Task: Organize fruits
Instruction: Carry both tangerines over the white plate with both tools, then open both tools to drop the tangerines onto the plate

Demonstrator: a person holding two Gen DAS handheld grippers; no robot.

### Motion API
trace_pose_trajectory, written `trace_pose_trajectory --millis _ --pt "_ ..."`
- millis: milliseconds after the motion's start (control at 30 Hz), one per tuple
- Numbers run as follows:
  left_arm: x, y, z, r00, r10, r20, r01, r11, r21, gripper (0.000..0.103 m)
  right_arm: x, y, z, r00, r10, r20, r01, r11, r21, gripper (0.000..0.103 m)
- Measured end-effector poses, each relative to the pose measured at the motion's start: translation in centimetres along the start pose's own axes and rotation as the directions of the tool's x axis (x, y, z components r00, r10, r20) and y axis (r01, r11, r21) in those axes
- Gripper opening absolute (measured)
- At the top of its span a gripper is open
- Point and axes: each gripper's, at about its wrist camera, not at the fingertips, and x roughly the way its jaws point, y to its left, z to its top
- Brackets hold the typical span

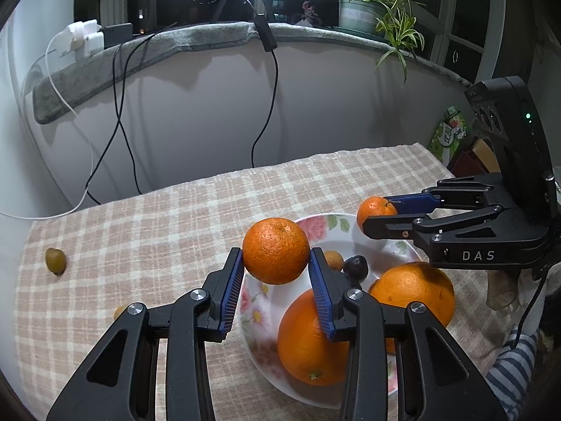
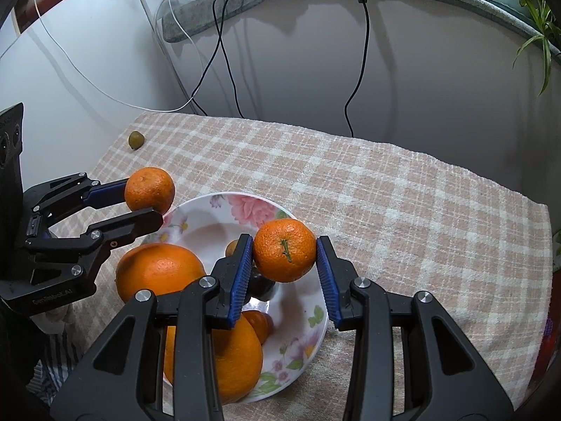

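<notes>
We hold a small orange mandarin (image 1: 275,251) clamped in our left claw (image 1: 276,263) above the white floral-patterned bowl (image 1: 317,226). Our right claw (image 2: 284,256) grips a second stemmed orange mandarin (image 2: 284,255) over the same bowl. Inside lie a large round orange (image 1: 308,340), a dark plum (image 1: 356,266) and a small tan fruit (image 1: 333,259). Another large orange (image 1: 413,291) rests at the rim. A green olive-like fruit (image 1: 55,260) sits well apart on the checked-cloth surface (image 1: 157,228).

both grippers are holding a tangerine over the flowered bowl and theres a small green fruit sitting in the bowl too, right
Not quite. The left gripper and the right gripper each hold a tangerine over the flowered bowl, but the small green fruit is not in the bowl. It lies alone on the checked cloth, far to the bowl's left, as the left wrist view shows.
</notes>
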Motion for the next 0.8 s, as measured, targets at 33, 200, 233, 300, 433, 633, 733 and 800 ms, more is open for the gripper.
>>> trace_pose_trajectory --millis 33,200,233,300,433,633,733,800 --pt "0.0 0.0 0.0 1.000 -0.001 0.000 0.001 1.000 -0.001 0.037 0.0 0.0 0.0 1.000 0.000 -0.002 0.000 1.000 0.001 0.039" --pt "0.0 -0.3 0.0 1.000 -0.004 -0.002 0.004 1.000 0.007 0.037 0.1 -0.1 0.0 1.000 0.003 -0.003 -0.003 1.000 0.010 0.039" --pt "0.0 -0.3 0.0 1.000 -0.003 -0.003 0.003 1.000 0.009 0.037 0.2 -0.1 0.0 1.000 0.003 -0.004 -0.003 1.000 0.011 0.039" --pt "-0.1 -0.4 0.0 1.000 -0.002 -0.001 0.002 1.000 0.011 0.046 0.3 -0.1 0.0 1.000 0.002 -0.006 -0.002 1.000 0.010 0.039" --pt "-0.6 -0.4 0.1 1.000 0.001 0.016 -0.001 1.000 0.014 0.055 0.2 0.0 0.0 1.000 -0.002 -0.008 0.002 1.000 0.003 0.039" --pt "-1.0 -0.5 0.1 0.999 0.011 0.032 -0.012 1.000 0.016 0.060 -0.7 0.4 0.1 0.999 -0.013 0.033 0.013 1.000 -0.004 0.066" --pt "-1.4 -0.6 0.2 0.999 0.008 0.048 -0.009 1.000 0.018 0.070 -1.3 0.7 0.2 0.999 -0.012 0.048 0.012 1.000 -0.013 0.074" --pt "-1.6 -0.7 0.3 0.998 0.013 0.059 -0.014 1.000 0.023 0.072 -1.7 0.9 0.2 0.998 -0.016 0.062 0.017 1.000 -0.020 0.077"
